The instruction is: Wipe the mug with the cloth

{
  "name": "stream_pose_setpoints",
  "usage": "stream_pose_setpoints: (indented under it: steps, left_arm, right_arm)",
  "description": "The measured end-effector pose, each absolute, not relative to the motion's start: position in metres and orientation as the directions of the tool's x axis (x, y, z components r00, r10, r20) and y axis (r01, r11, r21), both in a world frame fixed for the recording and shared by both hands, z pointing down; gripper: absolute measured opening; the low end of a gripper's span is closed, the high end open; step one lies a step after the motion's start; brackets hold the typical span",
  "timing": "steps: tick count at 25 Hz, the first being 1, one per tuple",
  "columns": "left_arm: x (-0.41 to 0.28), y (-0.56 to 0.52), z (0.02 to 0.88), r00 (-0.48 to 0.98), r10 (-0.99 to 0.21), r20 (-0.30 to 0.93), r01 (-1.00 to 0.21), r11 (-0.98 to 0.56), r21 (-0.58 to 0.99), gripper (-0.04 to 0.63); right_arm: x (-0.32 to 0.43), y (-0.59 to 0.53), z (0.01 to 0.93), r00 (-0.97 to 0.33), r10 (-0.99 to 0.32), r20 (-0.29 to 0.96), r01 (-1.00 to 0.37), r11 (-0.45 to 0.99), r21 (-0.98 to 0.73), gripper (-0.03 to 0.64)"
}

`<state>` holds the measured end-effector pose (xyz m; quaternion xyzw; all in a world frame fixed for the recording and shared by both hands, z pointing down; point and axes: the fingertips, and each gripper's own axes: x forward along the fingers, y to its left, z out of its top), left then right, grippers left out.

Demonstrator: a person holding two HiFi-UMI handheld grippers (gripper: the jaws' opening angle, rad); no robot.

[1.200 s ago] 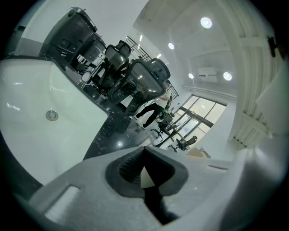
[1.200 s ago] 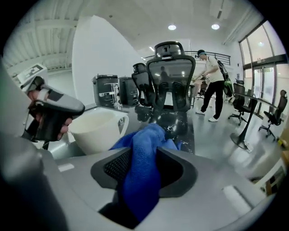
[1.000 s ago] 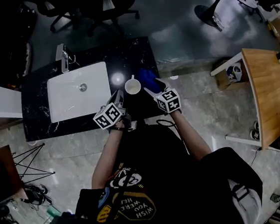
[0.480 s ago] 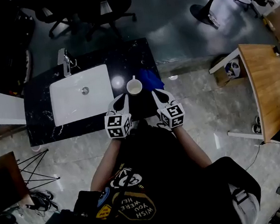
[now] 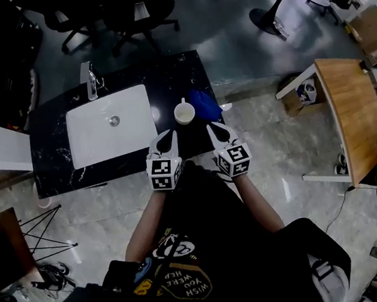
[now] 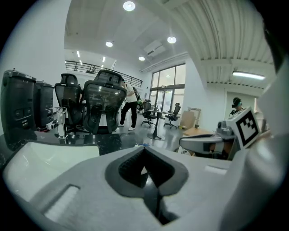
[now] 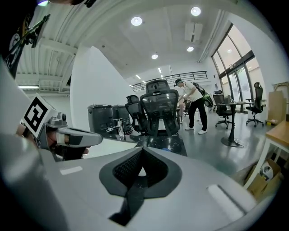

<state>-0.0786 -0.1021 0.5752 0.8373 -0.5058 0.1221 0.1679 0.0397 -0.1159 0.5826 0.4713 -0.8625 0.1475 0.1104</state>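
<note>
The right gripper [image 5: 214, 129] is seen with its jaws pressed together and nothing between them, and the left gripper [image 5: 164, 136] is likewise closed on nothing. Both are held side by side over the near edge of the black stone-patterned counter [image 5: 54, 155], their tips aimed forward and angled slightly toward each other. In the gripper views they are seen to be carried roughly level rather than tipped down at the surface. The white ceramic mug [image 5: 184, 114] is found standing upright on the counter ahead of the gap between the two grippers, near them but not touched, with its handle turned away from the person. The crumpled blue cloth [image 5: 204, 104] is laid just beside the mug on its right; whether the two touch cannot be told. Its longer side is run roughly away from the person. The cloth is thus placed almost straight ahead of the right gripper and clearly nearer to it, while the mug is reached more readily by the left one. The white rectangular sink [image 5: 82, 135] is set well apart on the left. It is judged that the right jaws must first be spread and lowered before the cloth can be pinched.
</note>
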Motion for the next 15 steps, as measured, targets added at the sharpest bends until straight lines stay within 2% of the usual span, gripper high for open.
stream_pose_setpoints:
  steps: [11, 15]
  left_arm:
    - [-0.077, -0.084, 0.582, 0.505, -0.779, 0.371, -0.863, -0.467, 0.194, 0.003]
    - [-0.092, -0.083, 0.579, 0.496, -0.794, 0.351, -0.865, -0.417, 0.278, 0.003]
  right_arm:
    - [0.028, -0.093, 0.586, -0.528, -0.781, 0.334, -0.847, 0.511, -0.144, 0.003]
    - [0.032, -0.09, 0.591, -0.523, -0.779, 0.346, -0.851, 0.501, -0.159, 0.003]
